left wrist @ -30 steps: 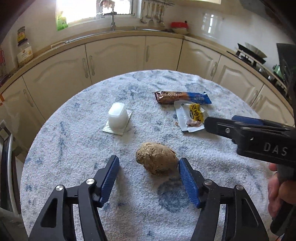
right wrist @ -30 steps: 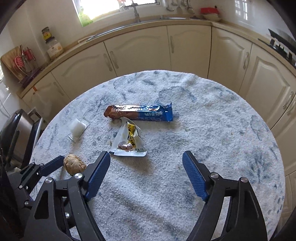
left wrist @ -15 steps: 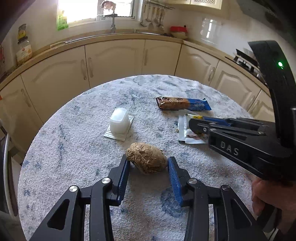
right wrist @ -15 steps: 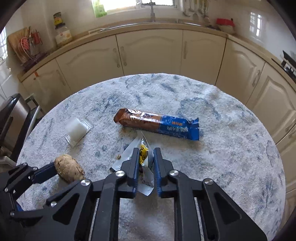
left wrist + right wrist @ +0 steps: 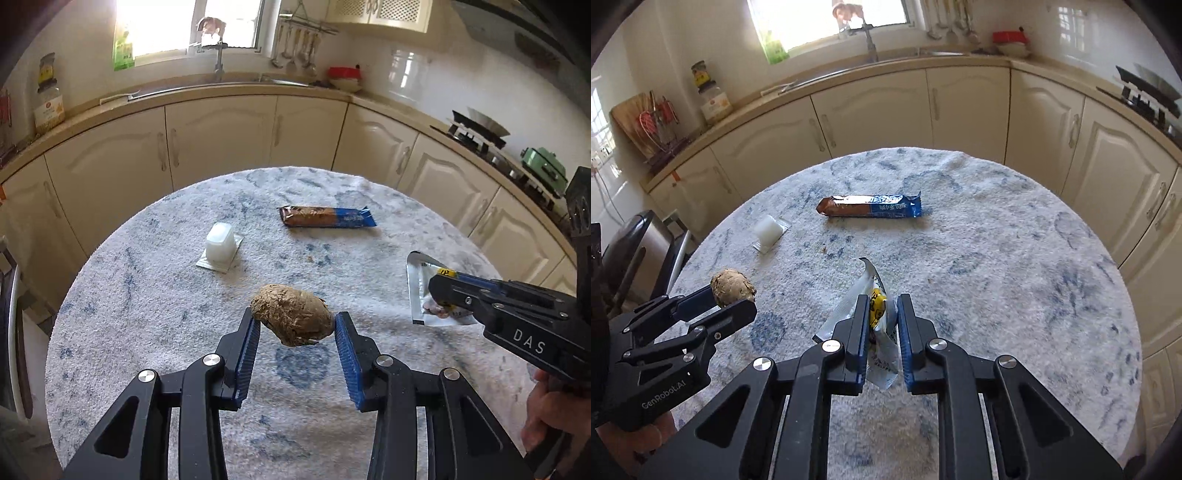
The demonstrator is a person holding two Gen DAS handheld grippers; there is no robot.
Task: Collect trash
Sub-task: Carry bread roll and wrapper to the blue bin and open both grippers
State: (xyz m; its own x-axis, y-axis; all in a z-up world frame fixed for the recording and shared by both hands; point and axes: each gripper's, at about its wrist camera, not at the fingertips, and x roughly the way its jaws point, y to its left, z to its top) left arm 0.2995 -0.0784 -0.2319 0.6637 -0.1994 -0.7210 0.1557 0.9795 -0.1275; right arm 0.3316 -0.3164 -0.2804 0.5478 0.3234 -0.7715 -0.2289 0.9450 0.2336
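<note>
The right gripper's (image 5: 882,308) pads cover the middle of the torn wrapper (image 5: 866,286); its print is unreadable, as is the blue-and-brown packet's (image 5: 870,206) lettering.

Round table (image 5: 147,314) bears blue-brown wrapper (image 5: 327,216) and white cup (image 5: 220,243)
</note>
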